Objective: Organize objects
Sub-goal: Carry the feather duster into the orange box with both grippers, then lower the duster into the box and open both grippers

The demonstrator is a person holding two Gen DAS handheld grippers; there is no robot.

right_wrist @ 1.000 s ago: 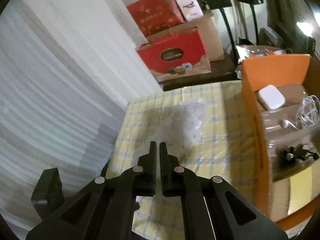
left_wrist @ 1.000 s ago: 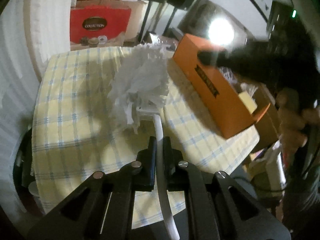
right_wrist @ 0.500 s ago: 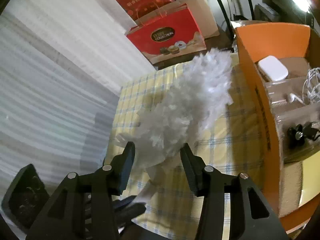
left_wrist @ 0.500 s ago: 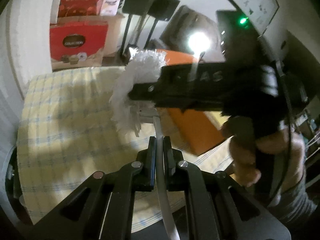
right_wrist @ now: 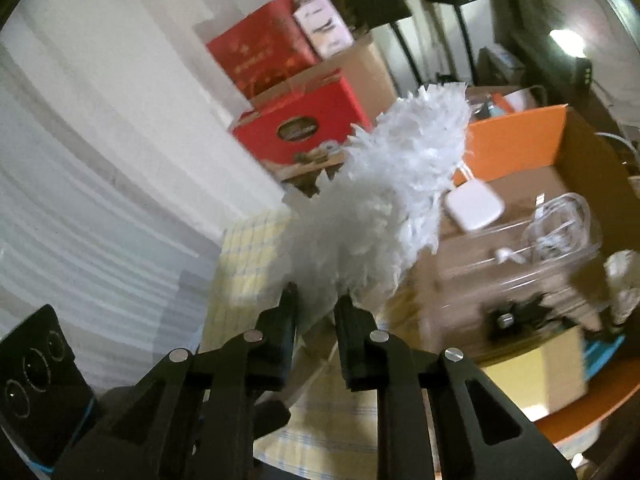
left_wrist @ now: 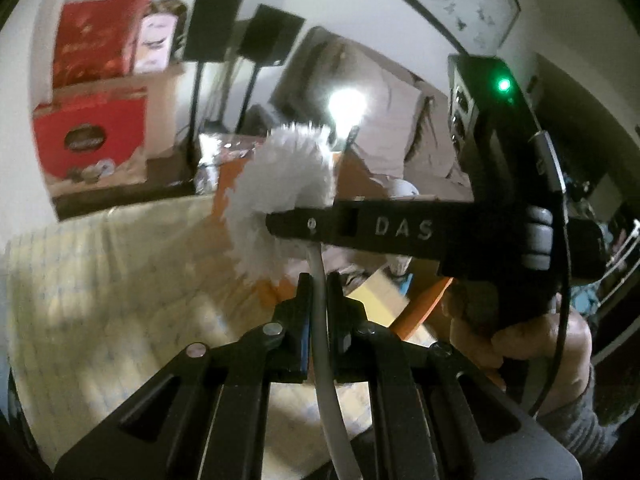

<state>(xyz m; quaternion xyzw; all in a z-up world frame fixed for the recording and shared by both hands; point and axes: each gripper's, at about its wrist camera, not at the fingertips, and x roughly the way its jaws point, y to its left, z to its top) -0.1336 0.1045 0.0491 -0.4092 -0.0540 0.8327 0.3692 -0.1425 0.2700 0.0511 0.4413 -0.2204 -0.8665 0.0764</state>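
A: Start with the bench (left_wrist: 100, 280), under its yellow checked cloth. The orange box (right_wrist: 520, 140) stands at its far right corner, and nothing bears the duster (right_wrist: 384, 208): it hangs in the air over the box's near wall.

B: So a drop lands either in the box or on the cloth. What's in the box?

A: A white charger (right_wrist: 474, 206), a clear bag of cables (right_wrist: 560, 228) and something small and black that's too blurred to name. The fluffy head could sweep those loose if it comes down carelessly.

B: Who has the duster?

A: The left gripper (left_wrist: 316, 296) is clamped tight on the grey handle (left_wrist: 320, 320). The right gripper (right_wrist: 316, 304) has its jaws closing, with the base of the head between them.

B: That's my worry. Fluff compresses, so the right pair may think it has hold and only pinch fibres.

A: Agreed. If the left lets go early, I judge the handle end would swing down and tip the thing out.

B: And the two tools are close in the left view.

A: Yes, the right one crosses just above the left jaws; a knock there could twist the handle.
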